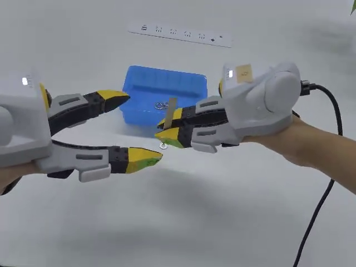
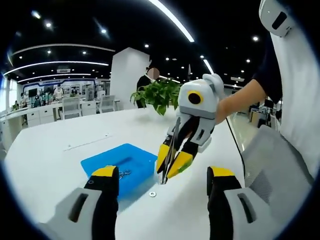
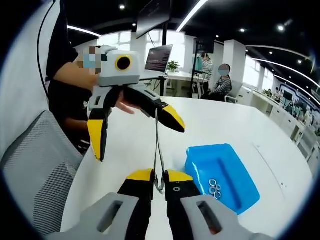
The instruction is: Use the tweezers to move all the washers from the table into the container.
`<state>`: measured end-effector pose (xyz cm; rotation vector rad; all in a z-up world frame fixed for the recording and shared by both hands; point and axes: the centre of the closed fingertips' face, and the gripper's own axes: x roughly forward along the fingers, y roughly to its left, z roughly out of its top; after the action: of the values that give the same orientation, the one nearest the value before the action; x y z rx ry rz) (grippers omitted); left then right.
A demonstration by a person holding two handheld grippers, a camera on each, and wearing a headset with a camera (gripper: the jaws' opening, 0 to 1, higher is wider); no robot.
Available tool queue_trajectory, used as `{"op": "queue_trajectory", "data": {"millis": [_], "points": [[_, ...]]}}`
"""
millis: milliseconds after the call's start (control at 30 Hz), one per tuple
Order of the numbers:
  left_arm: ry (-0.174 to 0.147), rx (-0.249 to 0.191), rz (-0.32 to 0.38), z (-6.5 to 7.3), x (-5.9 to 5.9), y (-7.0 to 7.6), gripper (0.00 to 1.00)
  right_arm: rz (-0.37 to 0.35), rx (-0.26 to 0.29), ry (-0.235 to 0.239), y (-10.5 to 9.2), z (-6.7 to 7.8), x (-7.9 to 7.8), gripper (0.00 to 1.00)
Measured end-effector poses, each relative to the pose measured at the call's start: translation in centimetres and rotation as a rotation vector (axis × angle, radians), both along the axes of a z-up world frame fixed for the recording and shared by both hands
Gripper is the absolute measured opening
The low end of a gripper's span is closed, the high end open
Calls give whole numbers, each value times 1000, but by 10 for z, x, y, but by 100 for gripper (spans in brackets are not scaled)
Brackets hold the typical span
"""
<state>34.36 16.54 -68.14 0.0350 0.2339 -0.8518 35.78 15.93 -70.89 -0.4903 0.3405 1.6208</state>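
Note:
A blue container (image 1: 146, 89) sits mid-table with a few washers (image 1: 161, 105) in it. One washer (image 1: 163, 146) lies on the white table just in front of it. My right gripper (image 1: 167, 129) is shut on metal tweezers (image 1: 170, 110), whose tips hang just above that loose washer (image 2: 152, 193). In the right gripper view the tweezers (image 3: 157, 145) stick out from between the shut jaws of the right gripper (image 3: 159, 176). My left gripper (image 1: 136, 128) stands open to the left, nothing between its jaws.
A white power strip (image 1: 178, 33) lies at the far side of the table (image 1: 183, 222). A black cable (image 1: 325, 189) trails from the right gripper over the table's right. A grey mesh chair (image 3: 45, 170) stands beside the table, a potted plant (image 2: 157, 95) beyond.

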Motion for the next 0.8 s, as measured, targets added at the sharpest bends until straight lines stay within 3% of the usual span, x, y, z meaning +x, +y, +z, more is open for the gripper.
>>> {"op": "queue_trajectory", "data": {"millis": [233,367,533,633,800], "points": [[18,-44,32,-1,-8,3,84,-12,23,-21,4,21,14,9],[35,-96,40,2,-10,1,87,-23,30,-39,9,30,28,9],[50,-104,38,-1,-15,-1,97,-44,53,-64,16,42,50,9],[60,-96,49,-6,-16,1,99,-63,62,-64,19,42,63,9],[60,-82,82,-7,-15,11,99,-99,62,-53,24,28,84,9]]}}
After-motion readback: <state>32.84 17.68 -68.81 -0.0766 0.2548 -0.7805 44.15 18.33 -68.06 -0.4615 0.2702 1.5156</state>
